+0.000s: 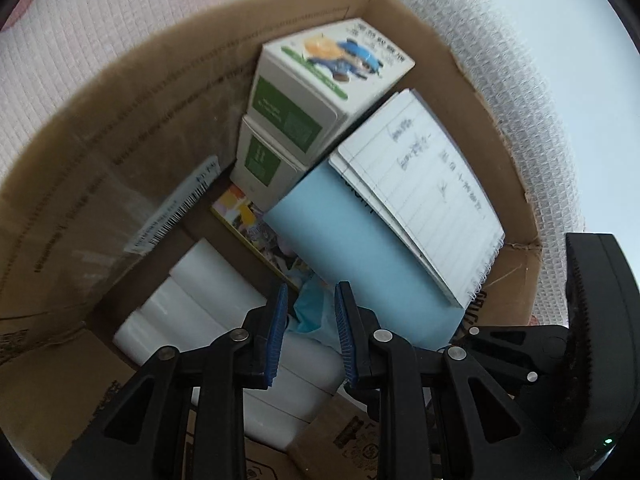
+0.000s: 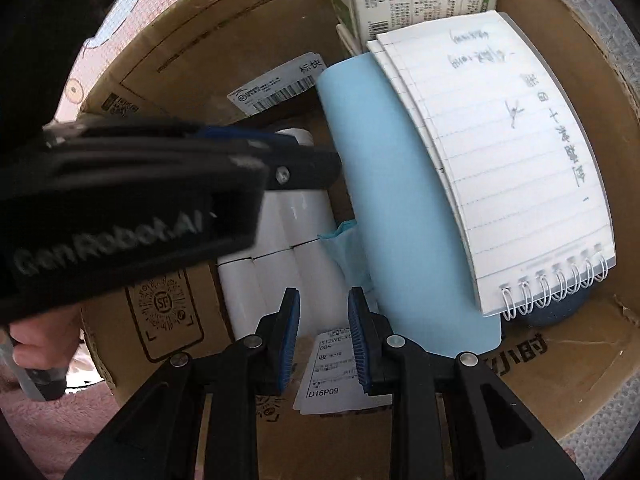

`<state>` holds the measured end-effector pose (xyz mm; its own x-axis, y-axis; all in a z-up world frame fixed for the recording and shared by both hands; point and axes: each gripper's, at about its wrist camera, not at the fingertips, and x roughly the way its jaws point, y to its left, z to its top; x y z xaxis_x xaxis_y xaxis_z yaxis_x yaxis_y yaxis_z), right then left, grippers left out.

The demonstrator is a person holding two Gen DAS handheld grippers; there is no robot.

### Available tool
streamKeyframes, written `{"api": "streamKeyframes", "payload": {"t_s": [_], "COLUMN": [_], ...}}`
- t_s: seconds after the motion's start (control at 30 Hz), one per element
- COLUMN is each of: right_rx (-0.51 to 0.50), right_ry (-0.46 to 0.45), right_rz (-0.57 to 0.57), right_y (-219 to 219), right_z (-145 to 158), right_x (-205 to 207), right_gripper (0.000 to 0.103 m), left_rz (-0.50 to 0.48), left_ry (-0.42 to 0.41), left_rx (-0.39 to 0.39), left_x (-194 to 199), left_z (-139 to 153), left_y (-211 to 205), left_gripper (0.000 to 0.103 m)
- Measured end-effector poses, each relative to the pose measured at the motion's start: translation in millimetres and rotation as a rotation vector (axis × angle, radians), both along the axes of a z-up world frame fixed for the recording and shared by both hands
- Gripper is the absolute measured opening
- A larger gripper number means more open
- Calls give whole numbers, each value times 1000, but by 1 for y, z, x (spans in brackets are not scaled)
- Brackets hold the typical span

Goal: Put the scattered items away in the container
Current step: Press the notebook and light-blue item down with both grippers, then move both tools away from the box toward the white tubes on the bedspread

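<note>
We've got our left gripper (image 1: 310,332) hanging over the cardboard box (image 1: 120,128), jaws a bit apart with nothing in them. Two green-and-white cartons (image 1: 304,108) are stacked toward the far corner, a spiral notepad (image 1: 420,192) lies on a blue sheet (image 1: 360,256) along the right wall, and white rolls (image 1: 200,304) sit at the near left.

You worked over a soft quilted mat (image 1: 120,40), pale pink-white with cartoon prints, filling the upper frame. A fuzzy pink patch (image 2: 52,432) lay lower left. Light was flat, even.

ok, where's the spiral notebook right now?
Inside the cardboard box, right side in both views: spiral notebook lies open on the light blue sheet, beside the stacked green-and-white cartons.
</note>
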<state>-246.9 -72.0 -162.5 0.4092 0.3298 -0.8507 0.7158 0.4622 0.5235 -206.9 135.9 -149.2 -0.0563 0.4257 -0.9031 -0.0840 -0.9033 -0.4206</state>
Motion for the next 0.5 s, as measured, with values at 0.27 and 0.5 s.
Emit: {"api": "streamKeyframes", "payload": {"t_s": [0.27,0.5], "right_rx": [-18,-45], "right_ry": [26,17], "right_rz": [19,-7], "right_y": [-1,-2], "right_z": [7,21], "right_x": [-6,-14], "right_gripper": [21,21], "left_rz": [-6,-10], "left_ry": [4,11], "left_rx": [16,28], "left_x": [16,35], "left_z": [2,11], "left_y": [10,7], "left_gripper": [23,24]}}
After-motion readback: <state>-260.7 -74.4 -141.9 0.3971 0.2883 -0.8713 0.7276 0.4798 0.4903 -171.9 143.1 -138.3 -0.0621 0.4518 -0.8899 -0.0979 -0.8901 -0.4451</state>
